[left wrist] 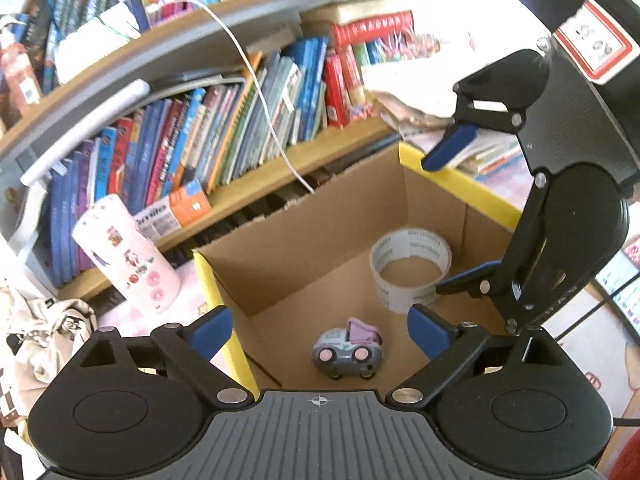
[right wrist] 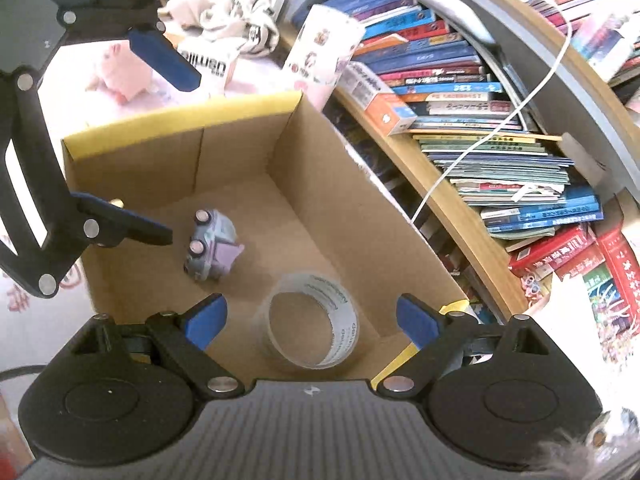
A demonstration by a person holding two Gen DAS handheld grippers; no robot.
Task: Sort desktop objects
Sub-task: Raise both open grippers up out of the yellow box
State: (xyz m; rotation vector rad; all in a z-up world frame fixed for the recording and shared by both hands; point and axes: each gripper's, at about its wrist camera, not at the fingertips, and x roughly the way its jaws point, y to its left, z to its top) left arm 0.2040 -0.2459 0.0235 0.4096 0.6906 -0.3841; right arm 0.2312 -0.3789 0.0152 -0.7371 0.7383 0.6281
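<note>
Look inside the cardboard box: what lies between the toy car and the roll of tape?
Nothing: bare cardboard floor separates the toy car from the roll of tape inside the box. The right wrist view shows it best.

A wooden bookshelf (left wrist: 256,176) fills the far side of the scene, its boards light brown with a grey edge band, and its rows are packed tight with thin, bright-spined books (left wrist: 240,128), mostly blue and red; more books (right wrist: 512,184) lie stacked flat on one shelf in the right wrist view. A white cable (left wrist: 264,104) hangs down across the front of the shelves. Below the shelf the surface is covered by a pale pink patterned cloth (left wrist: 188,300). At the near left of the left wrist view lies a crumpled white garment with black print (left wrist: 44,332). Bright daylight washes out the far right side, blowing the whites
</note>
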